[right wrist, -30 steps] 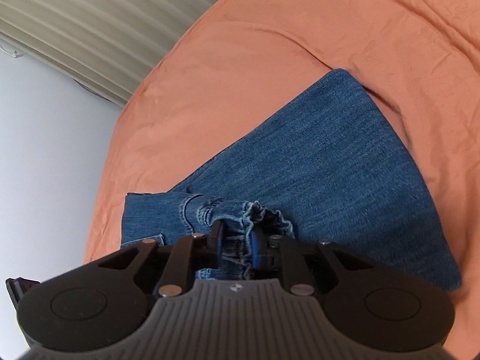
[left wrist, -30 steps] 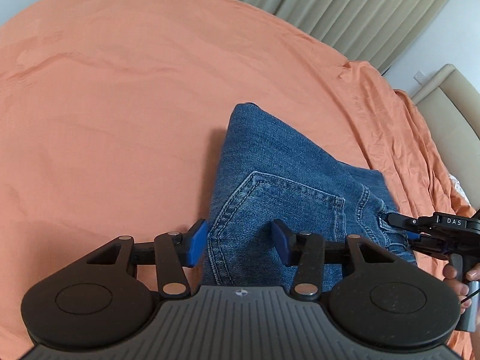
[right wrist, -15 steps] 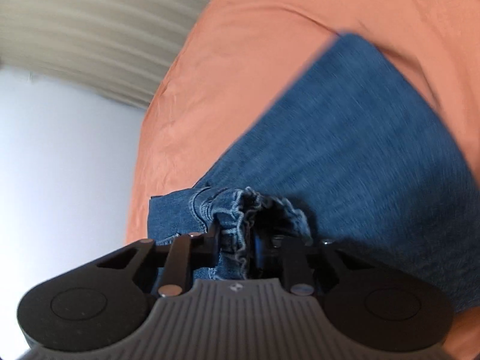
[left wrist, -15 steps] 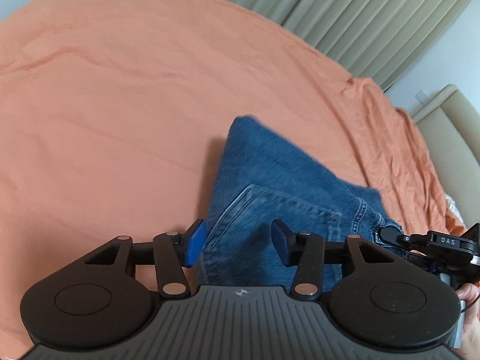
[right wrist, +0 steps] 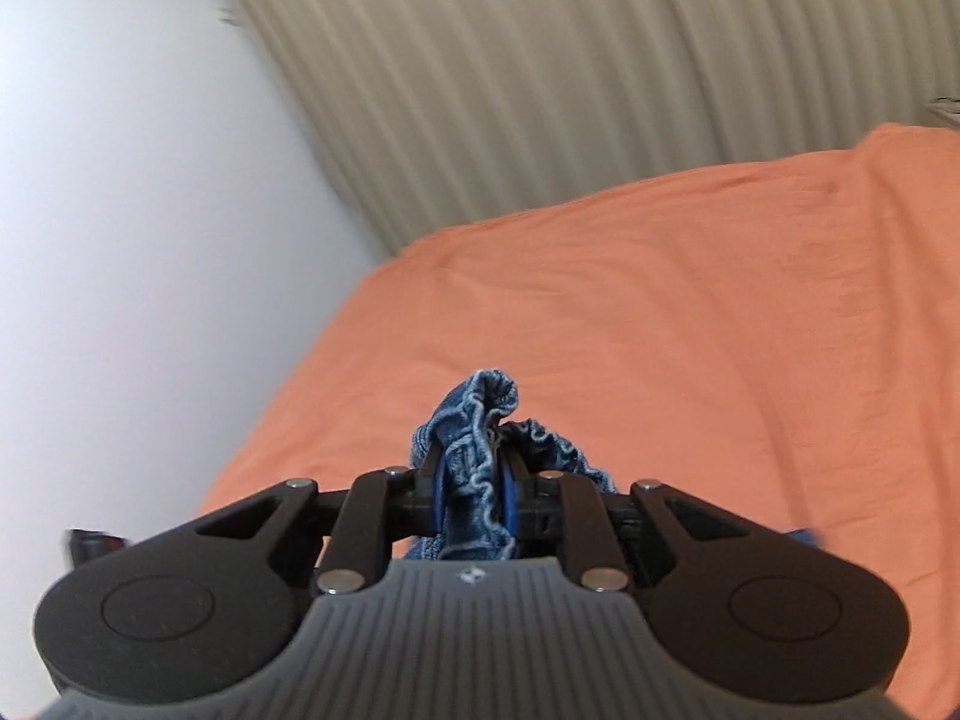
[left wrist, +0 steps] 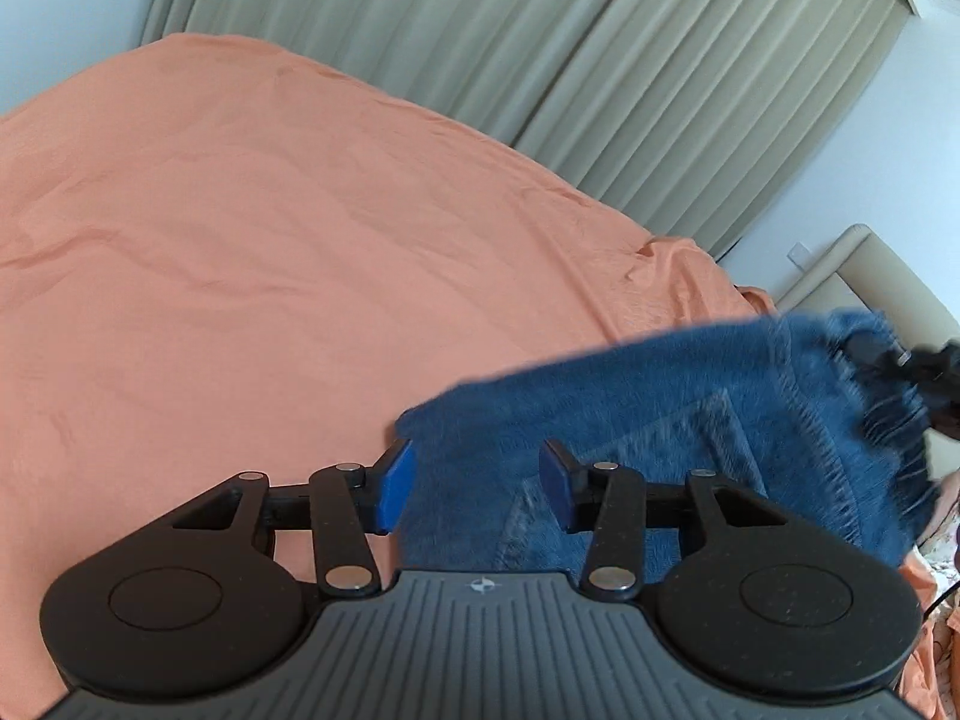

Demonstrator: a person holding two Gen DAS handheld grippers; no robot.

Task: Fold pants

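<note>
My right gripper (right wrist: 474, 501) is clamped on a bunched fold of the one pair of blue denim pants (left wrist: 690, 420), holding it up off the orange bedsheet (left wrist: 270, 276). My left gripper (left wrist: 474, 483) hangs with jaws spread, nothing gripped, denim blurred just beyond it, above the sheet's right edge. Two grippers, one garment, beige pleated curtains (left wrist: 540, 48) behind.

Jeans (left wrist: 690, 420) motion-blurred, lower part hidden behind gripper body.
</note>
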